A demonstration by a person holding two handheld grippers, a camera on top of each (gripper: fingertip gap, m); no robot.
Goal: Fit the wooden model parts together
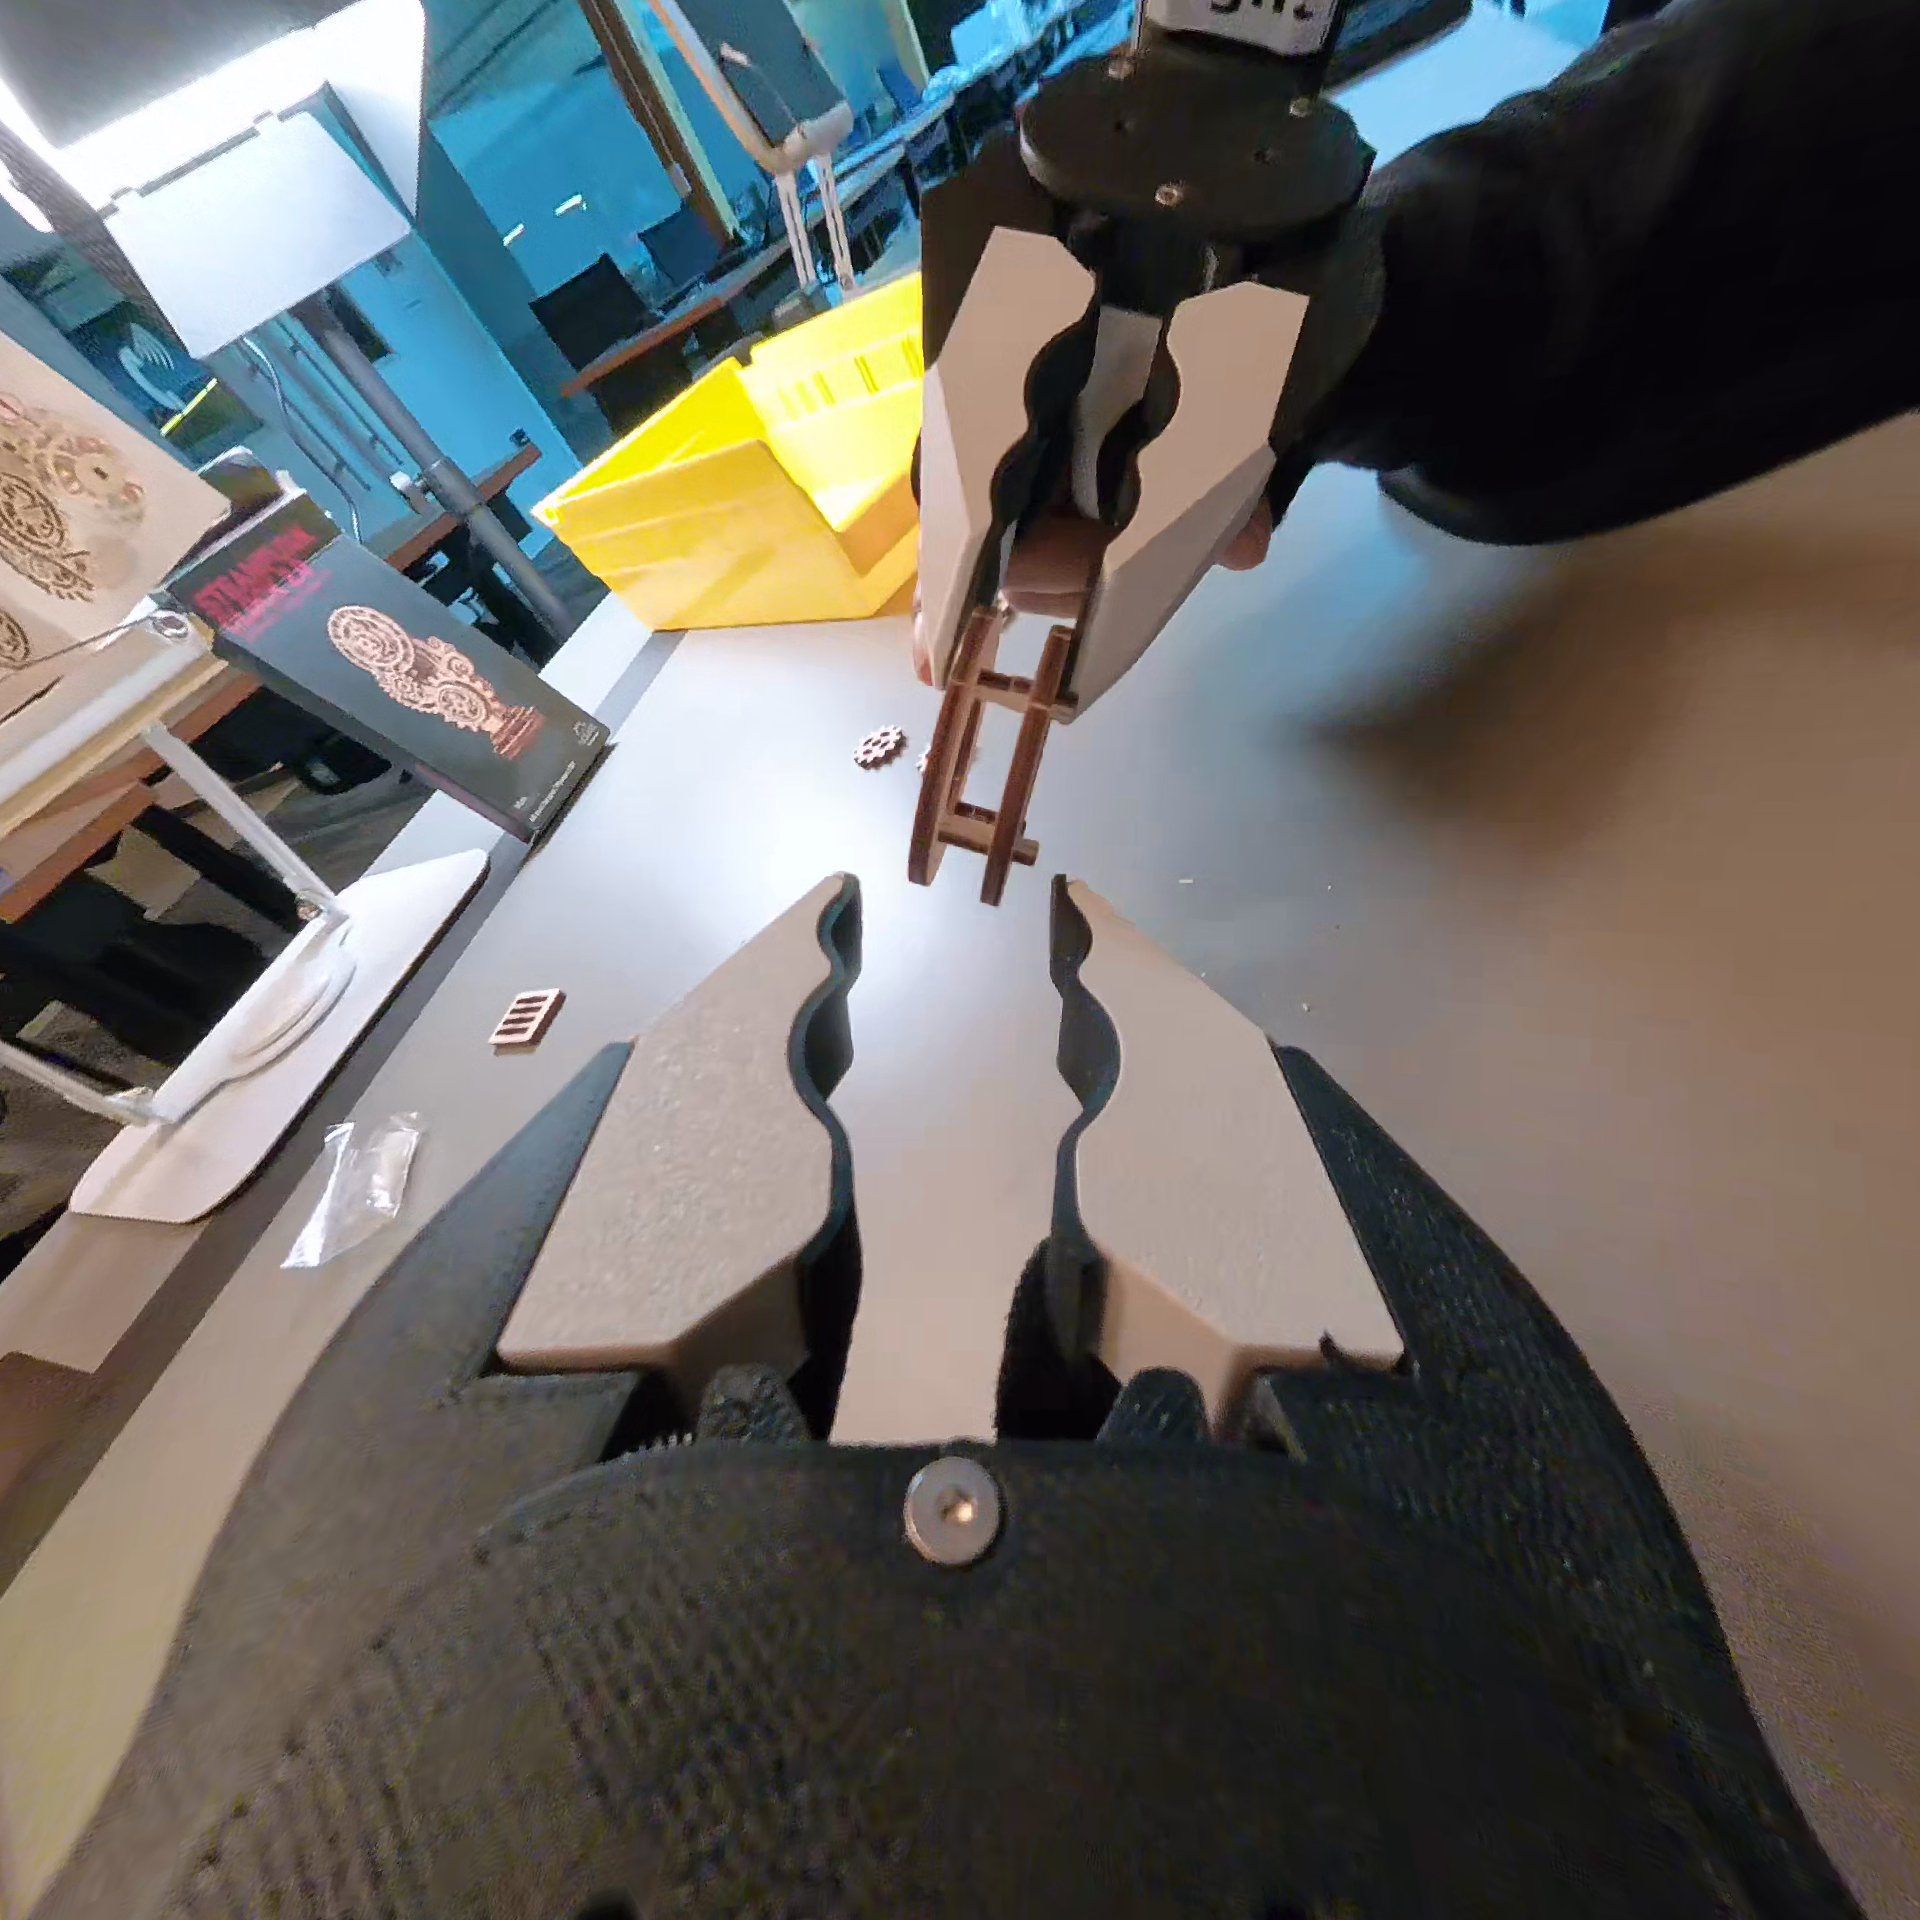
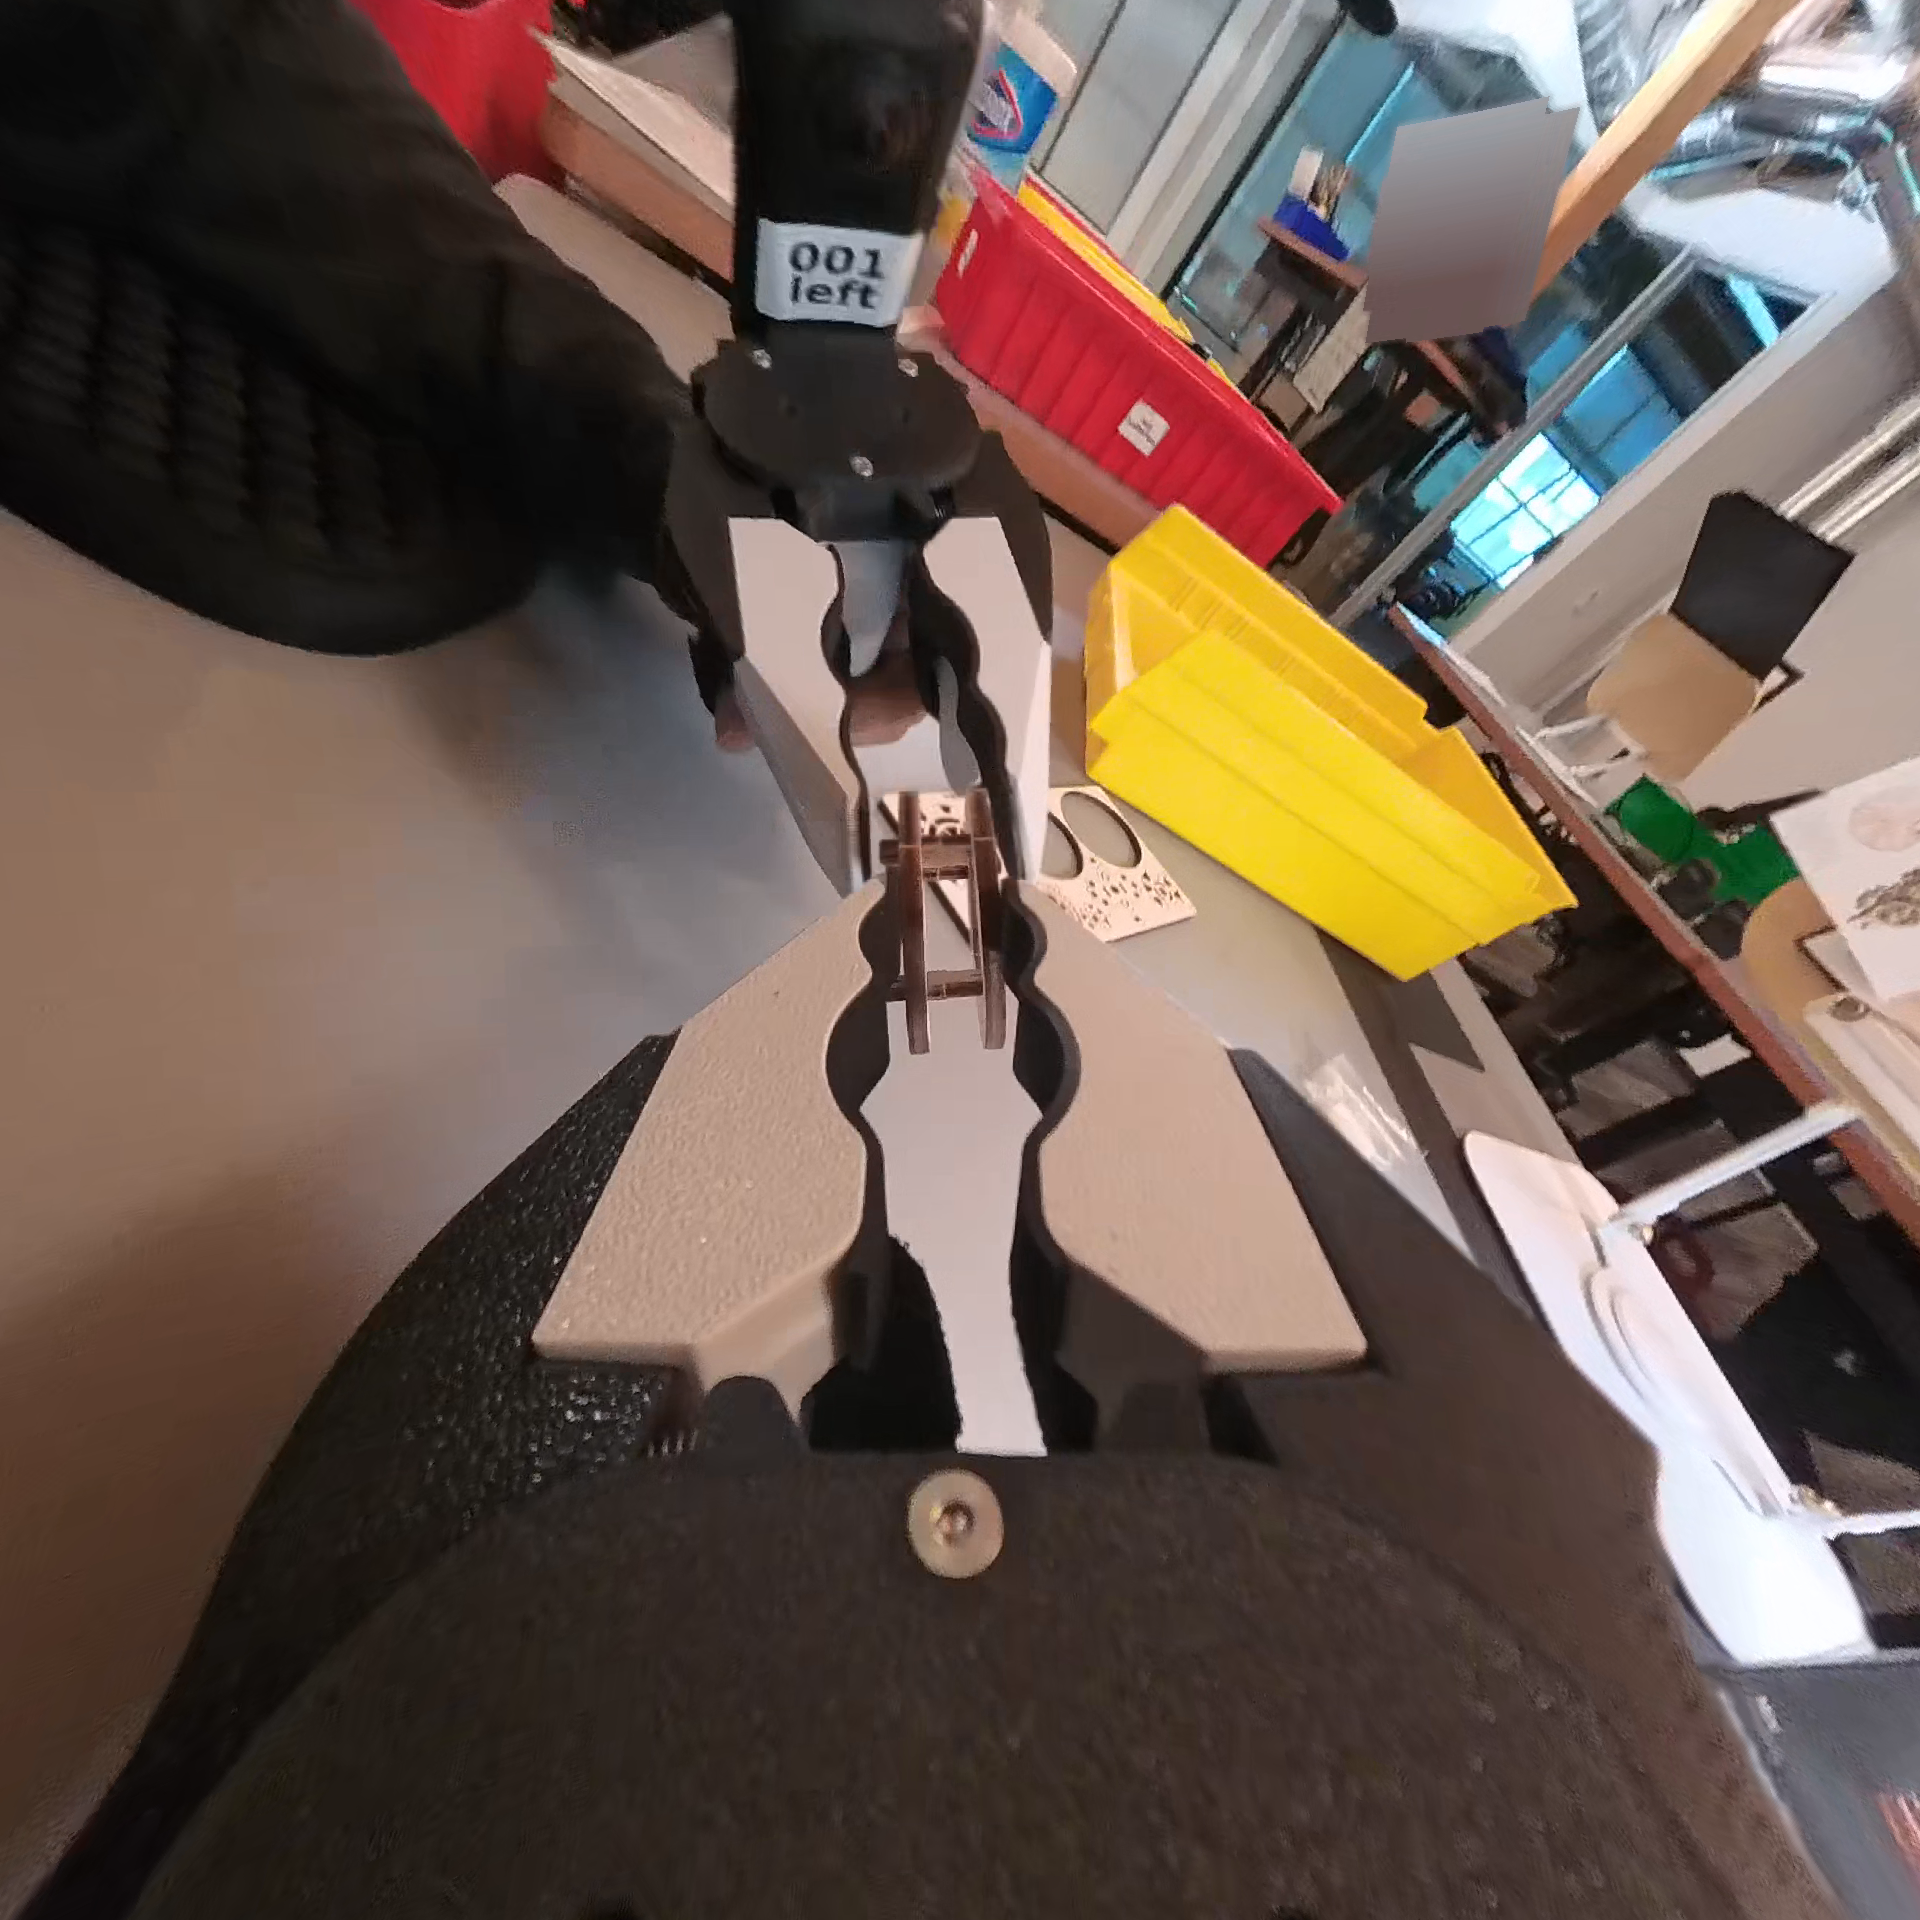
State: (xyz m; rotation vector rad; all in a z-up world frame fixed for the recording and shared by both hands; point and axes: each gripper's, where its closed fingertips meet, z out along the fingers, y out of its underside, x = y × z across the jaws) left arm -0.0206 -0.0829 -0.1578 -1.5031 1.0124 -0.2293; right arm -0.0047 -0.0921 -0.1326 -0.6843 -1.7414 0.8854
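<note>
**Right tool holds frame, left tool open**

My right tool [image 2: 940, 925] is clamped on the dark brown ladder-shaped wooden frame [image 1: 977, 774], lifted above the grey tabletop [image 1: 1351, 1039], in front of the yellow plastic bin [image 1: 748, 499]. My left tool [image 1: 956, 894] hangs just short of the frame, jaws apart, empty. A small brown wooden gear [image 1: 880, 746] lies between bin and frame.

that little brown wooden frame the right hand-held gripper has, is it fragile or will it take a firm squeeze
Probably fragile: the wooden frame is two thin side plates joined only by slim cross pegs, so a firm squeeze could snap or unseat them. It likely weighs little, being openwork. Held by one end in the right hand-held gripper, it may pivot if bumped.
</note>
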